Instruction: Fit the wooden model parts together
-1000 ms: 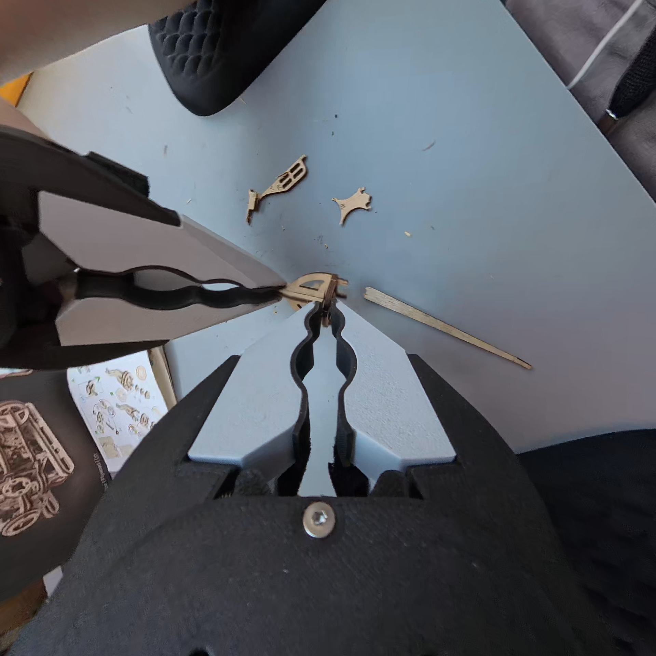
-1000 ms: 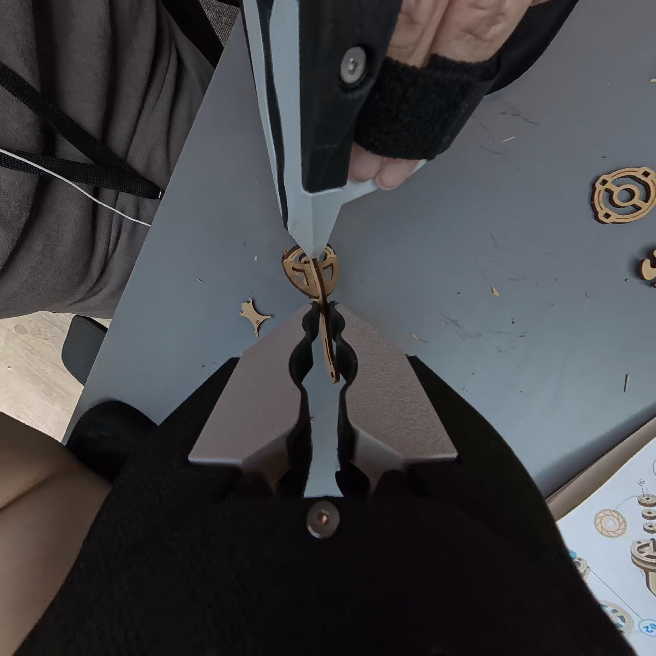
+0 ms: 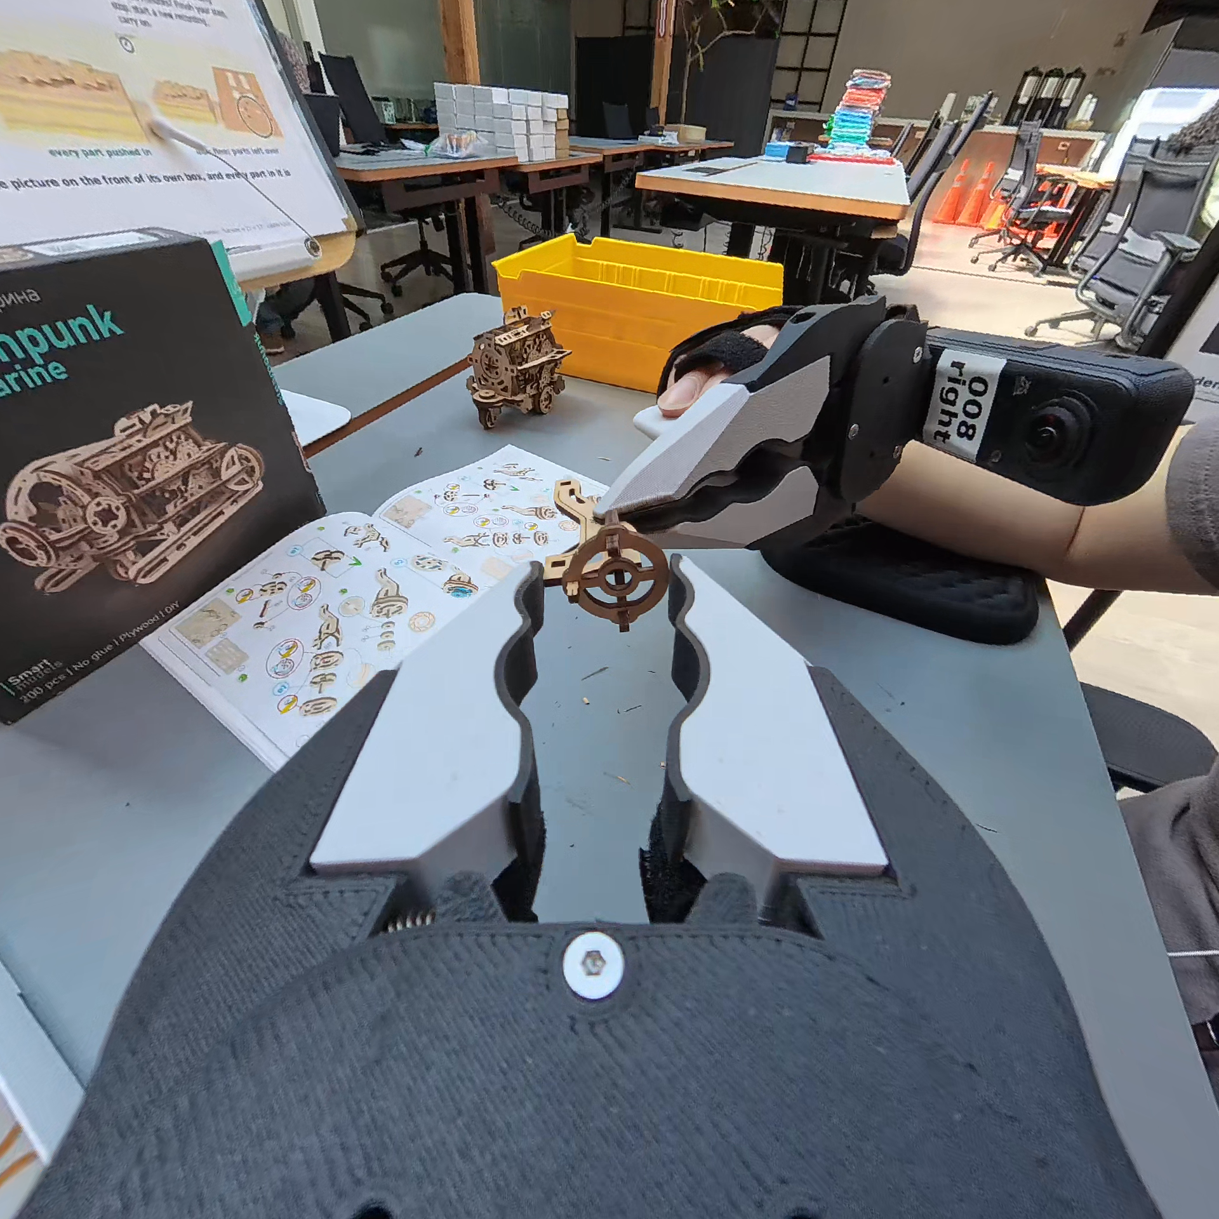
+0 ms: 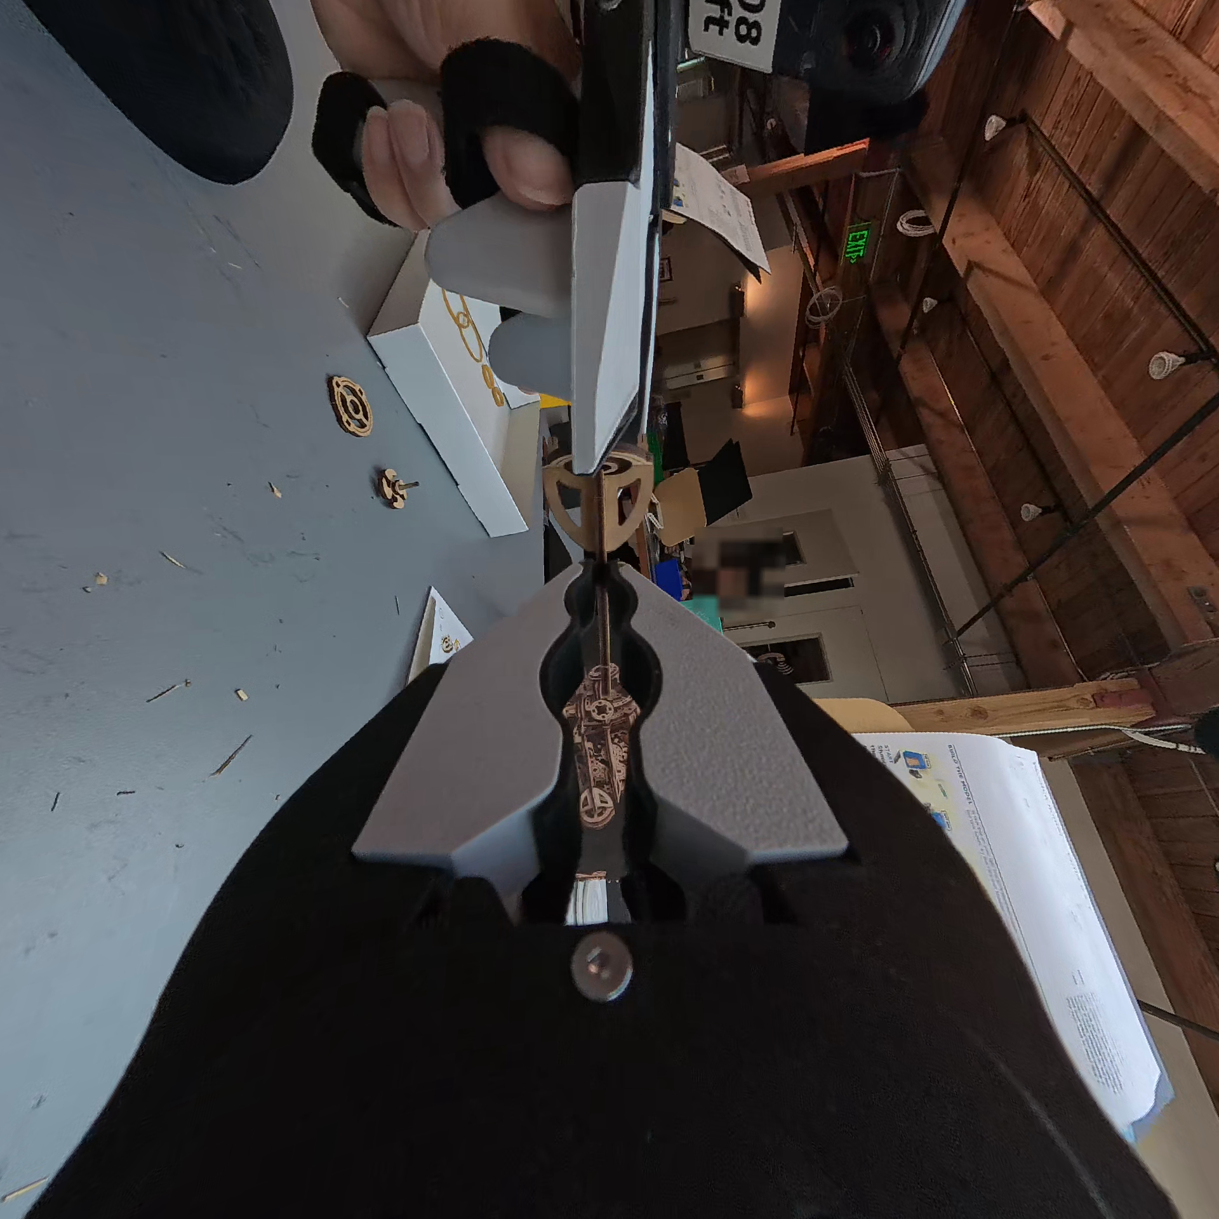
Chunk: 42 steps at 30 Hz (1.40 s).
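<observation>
The right gripper (image 3: 610, 516) fingers clamp a flat wooden bracket (image 3: 572, 514) joined to a round spoked wooden wheel part (image 3: 617, 579), above the grey table (image 3: 923, 712). The left gripper (image 3: 603, 584) fingers stand wide around the wheel.

Yellow bin (image 3: 636, 297) behind grey table (image 3: 923, 725); black kit box (image 3: 132, 462) beside open instruction booklet (image 3: 343, 593).

Wooden ring wheel (image 3: 617, 579) slotted onto flat arm (image 3: 572, 513)
</observation>
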Each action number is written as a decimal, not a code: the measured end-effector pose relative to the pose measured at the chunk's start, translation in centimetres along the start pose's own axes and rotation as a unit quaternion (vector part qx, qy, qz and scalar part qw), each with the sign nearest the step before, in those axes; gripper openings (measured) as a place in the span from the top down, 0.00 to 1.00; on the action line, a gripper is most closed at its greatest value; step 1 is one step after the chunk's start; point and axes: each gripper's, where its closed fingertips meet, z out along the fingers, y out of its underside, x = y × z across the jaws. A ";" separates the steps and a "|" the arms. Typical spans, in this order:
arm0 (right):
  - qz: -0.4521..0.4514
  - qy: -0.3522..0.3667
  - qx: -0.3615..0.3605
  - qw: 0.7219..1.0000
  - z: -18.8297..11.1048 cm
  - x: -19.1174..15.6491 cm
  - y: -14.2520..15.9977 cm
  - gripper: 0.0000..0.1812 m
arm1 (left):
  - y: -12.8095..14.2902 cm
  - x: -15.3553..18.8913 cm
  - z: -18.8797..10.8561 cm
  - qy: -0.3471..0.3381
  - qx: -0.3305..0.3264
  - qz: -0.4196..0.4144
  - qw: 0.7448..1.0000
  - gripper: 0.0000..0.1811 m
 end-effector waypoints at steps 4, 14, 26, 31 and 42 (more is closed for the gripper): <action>0.007 -0.013 -0.002 1.000 0.2 -0.9 0.3 0.99 | 1.1 -0.2 0.2 -0.005 -0.001 -0.027 1.000 0.80; 0.285 -0.002 -0.015 0.958 -1.2 1.5 5.2 0.82 | 3.0 -3.6 -0.7 -0.151 -0.020 0.056 0.987 0.80; 0.837 -0.117 -0.006 0.534 -0.8 -2.2 6.7 0.74 | 5.1 -3.1 0.9 -0.174 -0.059 0.057 0.981 0.80; 0.894 -0.147 -0.053 0.420 1.0 -6.3 5.4 0.75 | 4.8 -3.3 0.6 -0.183 -0.052 0.057 0.980 0.80; 0.940 -0.144 0.029 0.309 2.6 -5.3 3.7 0.81 | 4.3 -3.0 0.4 -0.191 -0.049 0.079 0.977 0.80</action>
